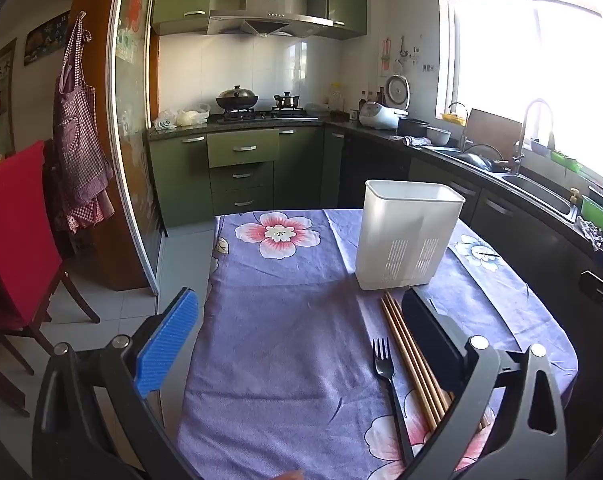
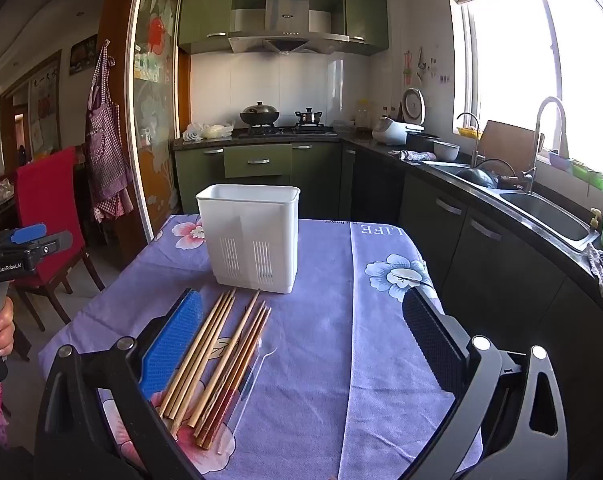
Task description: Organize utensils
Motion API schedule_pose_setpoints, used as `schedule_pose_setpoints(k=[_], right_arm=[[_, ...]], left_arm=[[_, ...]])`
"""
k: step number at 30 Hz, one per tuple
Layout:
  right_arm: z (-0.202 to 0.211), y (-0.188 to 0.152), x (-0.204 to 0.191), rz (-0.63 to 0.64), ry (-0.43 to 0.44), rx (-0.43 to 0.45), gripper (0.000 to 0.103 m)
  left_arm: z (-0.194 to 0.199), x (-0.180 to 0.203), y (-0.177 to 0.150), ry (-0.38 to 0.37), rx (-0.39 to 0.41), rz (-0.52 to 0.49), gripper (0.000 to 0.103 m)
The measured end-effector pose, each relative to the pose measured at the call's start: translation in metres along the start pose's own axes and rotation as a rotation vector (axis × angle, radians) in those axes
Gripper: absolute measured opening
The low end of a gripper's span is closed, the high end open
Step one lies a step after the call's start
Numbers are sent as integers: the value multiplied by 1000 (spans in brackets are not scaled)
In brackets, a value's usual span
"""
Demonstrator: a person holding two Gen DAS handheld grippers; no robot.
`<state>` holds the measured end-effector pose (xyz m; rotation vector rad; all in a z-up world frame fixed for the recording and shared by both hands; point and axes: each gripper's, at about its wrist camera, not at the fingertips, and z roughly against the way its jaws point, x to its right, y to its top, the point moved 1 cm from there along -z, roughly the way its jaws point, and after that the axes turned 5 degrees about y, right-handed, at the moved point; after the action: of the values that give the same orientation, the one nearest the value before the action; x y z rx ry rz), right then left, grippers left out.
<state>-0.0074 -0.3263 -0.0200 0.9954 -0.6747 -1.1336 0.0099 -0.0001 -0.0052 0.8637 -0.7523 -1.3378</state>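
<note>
A white plastic utensil holder (image 1: 407,236) stands upright on the table, also in the right wrist view (image 2: 251,236). Several wooden chopsticks (image 2: 217,356) lie in a bundle in front of it; they also show in the left wrist view (image 1: 411,356). A clear plastic spoon (image 2: 249,384) lies at their right. A black plastic fork (image 1: 389,384) lies left of the chopsticks. My left gripper (image 1: 297,328) is open and empty above the table, left of the fork. My right gripper (image 2: 301,336) is open and empty, its blue pad beside the chopsticks.
A purple floral cloth (image 1: 285,320) covers the table (image 2: 341,320). A red chair (image 1: 17,232) stands at the left. The kitchen counter with a sink (image 2: 549,212) runs along the right. The left gripper body and the hand holding it show at the far left (image 2: 17,256).
</note>
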Motion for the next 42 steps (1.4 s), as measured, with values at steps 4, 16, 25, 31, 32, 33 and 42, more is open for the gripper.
schedule_pose_setpoints(k=[4,16,25,31,32,33,42], right_arm=[[0,0,0,1,-1,2,99],[-6,0,-1,0,-2,1,99],[-5,-2,-1,0,-1,0,99],[-2,1,-3,-2,-1,0,99],[-2,1,-2,-2,-1,-1,99],[-2,1,-3,-2,-1,0,99],[-2,-2,-3,-1,1,-2,99]], left_arm=[[-1,-1,1,8,1,2,97],[0,1,-2,-3,3,-14,97],[-2,-1,-3,-11,-3,-19,97],[0,2,-4,-11,-8,-22,97],[0,2,-4,-11,-9,-23,97],[1,2,-4,-11,-9,-24,97],[-3,3,-6,-10,-13,-22,97]])
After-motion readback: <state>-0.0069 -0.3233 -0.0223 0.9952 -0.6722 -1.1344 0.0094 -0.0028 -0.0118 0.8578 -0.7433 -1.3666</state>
